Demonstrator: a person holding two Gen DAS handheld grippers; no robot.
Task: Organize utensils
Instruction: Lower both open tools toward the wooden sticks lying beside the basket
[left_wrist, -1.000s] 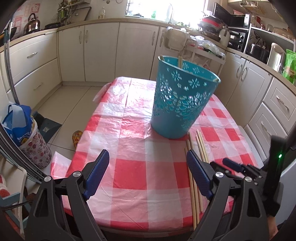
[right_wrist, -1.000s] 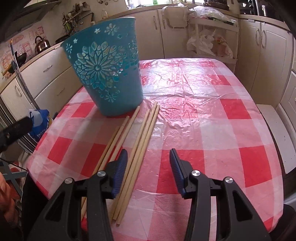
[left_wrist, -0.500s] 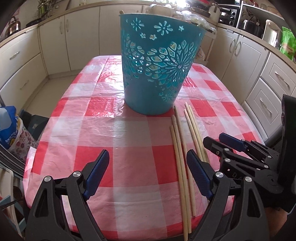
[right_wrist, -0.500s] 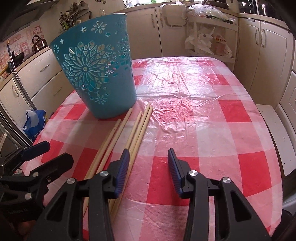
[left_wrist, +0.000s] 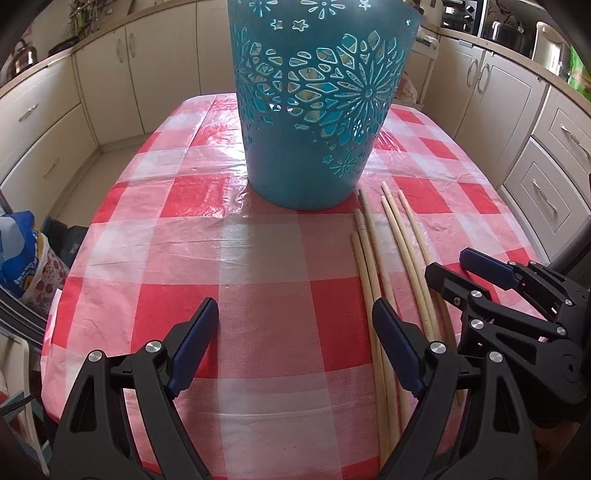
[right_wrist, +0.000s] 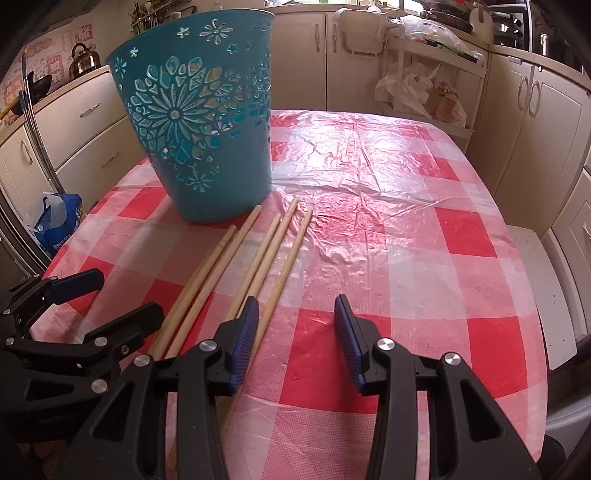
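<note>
Nearest the table edge, the left gripper (left_wrist: 291, 347) is hanging wide open over bare checked cloth (left_wrist: 258, 266), while the right gripper (right_wrist: 295, 332) is hovering half open, holding nothing. Between them the wooden sticks (right_wrist: 266, 254) are lying side by side, running up to the upright teal basket (right_wrist: 207, 122).

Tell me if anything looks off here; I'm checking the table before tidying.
The wooden sticks lie loose on the checked tablecloth beside the upright teal basket, near ends overhanging the table edge. Nothing spilled or broken.

Cream kitchen cabinets (left_wrist: 107, 85) ring a checked table (left_wrist: 258, 258).
</note>
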